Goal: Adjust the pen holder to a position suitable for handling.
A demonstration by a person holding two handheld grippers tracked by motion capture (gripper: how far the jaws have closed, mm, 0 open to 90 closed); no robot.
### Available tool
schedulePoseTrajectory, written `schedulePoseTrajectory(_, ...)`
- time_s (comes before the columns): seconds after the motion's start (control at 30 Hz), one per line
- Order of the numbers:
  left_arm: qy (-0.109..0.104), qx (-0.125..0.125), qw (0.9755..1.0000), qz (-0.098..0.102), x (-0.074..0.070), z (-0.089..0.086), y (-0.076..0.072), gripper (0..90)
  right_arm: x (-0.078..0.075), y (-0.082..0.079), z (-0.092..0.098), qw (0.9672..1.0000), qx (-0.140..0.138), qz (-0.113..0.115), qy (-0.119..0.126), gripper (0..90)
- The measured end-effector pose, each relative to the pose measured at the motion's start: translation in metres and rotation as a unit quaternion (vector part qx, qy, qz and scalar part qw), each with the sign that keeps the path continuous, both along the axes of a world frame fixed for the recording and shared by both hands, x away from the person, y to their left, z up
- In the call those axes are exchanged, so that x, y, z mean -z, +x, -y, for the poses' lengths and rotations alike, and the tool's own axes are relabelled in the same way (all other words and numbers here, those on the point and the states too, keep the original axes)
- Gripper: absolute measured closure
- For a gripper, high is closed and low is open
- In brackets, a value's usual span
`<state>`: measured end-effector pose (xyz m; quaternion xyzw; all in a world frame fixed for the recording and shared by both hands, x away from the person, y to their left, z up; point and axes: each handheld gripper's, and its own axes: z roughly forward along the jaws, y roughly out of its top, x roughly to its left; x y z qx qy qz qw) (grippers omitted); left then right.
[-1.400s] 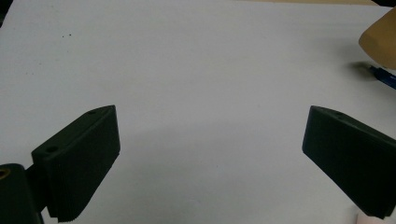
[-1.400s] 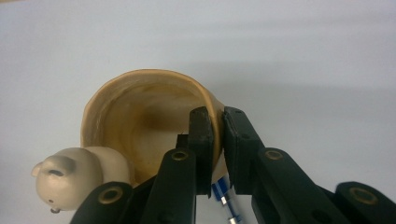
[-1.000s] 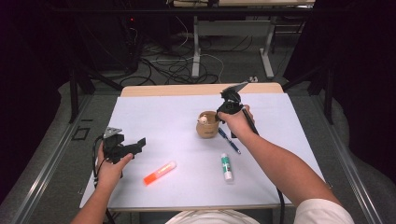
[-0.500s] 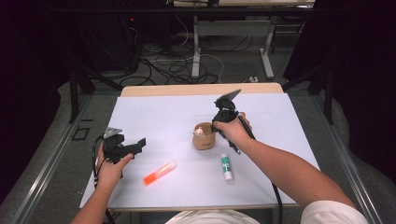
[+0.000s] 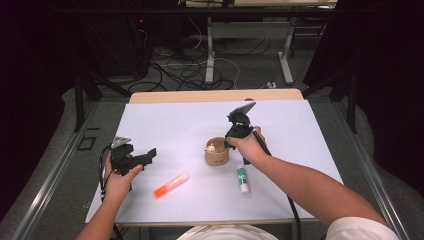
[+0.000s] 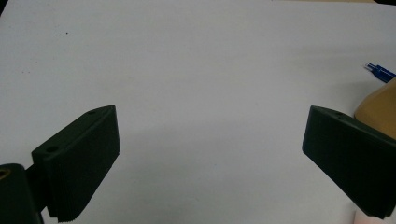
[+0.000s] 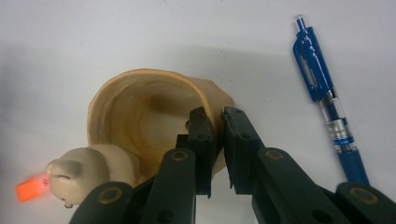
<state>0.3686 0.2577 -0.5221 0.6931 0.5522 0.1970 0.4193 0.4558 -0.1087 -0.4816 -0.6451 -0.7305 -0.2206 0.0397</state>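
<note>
Right gripper: jaws pinched on the wall of the tan cup, one jaw inside the rim and one outside, as the right gripper view shows. Left gripper: jaws spread wide with nothing between them, held over bare sheet well to the left of the cup; in the left gripper view the cup's edge shows just behind the right-hand jaw.

Count, all placed from the cup:
- Cup, one: tan, soft-walled, standing near the middle of the worktop, mouth up; a small pale animal figure sits on its rim on the side away from the pinched wall.
- Pen, one: blue, lying flat just beside the cup on its right, partly under the right hand in the high view.
- Glue stick, one: white with a green band, lying flat near the cup, to its right and toward the person.
- Marker, one: orange, lying flat to the cup's left and toward the person, apart from it.

Surface: worktop covered with a white sheet; a strip of bare wood shows along the far edge.

Room: dark, with cables on the floor behind the cup's side of the worktop and metal table legs beyond.
</note>
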Motion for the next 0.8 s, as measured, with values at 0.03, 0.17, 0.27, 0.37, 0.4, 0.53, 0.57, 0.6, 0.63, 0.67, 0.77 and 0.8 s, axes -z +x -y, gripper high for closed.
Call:
schedulePoseTrajectory(0.03, 0.000, 0.000, 1.0000, 0.000, 0.000, 0.000, 0.000, 4.1, -0.001, 0.000, 0.002, 0.9999, 0.000, -0.010, 0.006, 81.5)
schedulePoseTrajectory(0.17, 0.000, 0.000, 1.0000, 0.000, 0.000, 0.000, 0.000, 4.1, 0.002, -0.001, 0.005, 0.9997, 0.005, -0.007, 0.025, 80.8)
schedulePoseTrajectory(0.27, 0.001, 0.000, 1.0000, -0.001, 0.000, 0.000, 0.000, 4.1, 0.002, -0.002, 0.008, 0.9994, 0.005, -0.012, 0.032, 80.3)
schedulePoseTrajectory(0.37, 0.003, 0.001, 1.0000, -0.002, 0.000, 0.000, 0.000, 4.1, 0.003, -0.004, 0.011, 0.9993, -0.001, -0.004, 0.038, 80.4)
schedulePoseTrajectory(0.4, 0.003, 0.001, 1.0000, -0.002, 0.000, 0.000, 0.000, 4.2, 0.001, -0.005, 0.009, 0.9990, 0.010, -0.013, 0.042, 80.4)
schedulePoseTrajectory(0.53, 0.003, 0.002, 1.0000, -0.001, 0.000, 0.001, 0.000, 4.1, 0.003, -0.006, 0.011, 0.9984, 0.010, -0.007, 0.055, 80.2)
schedulePoseTrajectory(0.57, 0.003, 0.003, 1.0000, -0.001, 0.000, 0.002, 0.000, 4.2, 0.002, -0.006, 0.012, 0.9984, 0.010, -0.018, 0.052, 80.1)
schedulePoseTrajectory(0.6, 0.004, 0.003, 1.0000, -0.001, 0.000, 0.001, 0.000, 4.2, 0.002, -0.006, 0.014, 0.9984, 0.007, -0.017, 0.053, 80.0)
schedulePoseTrajectory(0.63, 0.003, 0.002, 1.0000, -0.002, 0.000, 0.001, 0.000, 4.1, 0.003, -0.006, 0.015, 0.9986, -0.002, -0.020, 0.050, 79.9)
schedulePoseTrajectory(0.67, 0.004, 0.002, 1.0000, -0.002, 0.001, 0.001, 0.000, 4.2, 0.002, -0.006, 0.016, 0.9986, -0.002, -0.023, 0.048, 79.8)
schedulePoseTrajectory(0.77, 0.002, 0.002, 1.0000, -0.002, 0.001, 0.001, 0.000, 4.1, 0.003, -0.008, 0.017, 0.9981, 0.002, -0.020, 0.059, 79.4)
schedulePoseTrajectory(0.8, 0.004, 0.003, 1.0000, -0.002, 0.001, 0.001, 0.001, 4.2, 0.003, -0.008, 0.017, 0.9975, 0.004, -0.020, 0.068, 79.0)
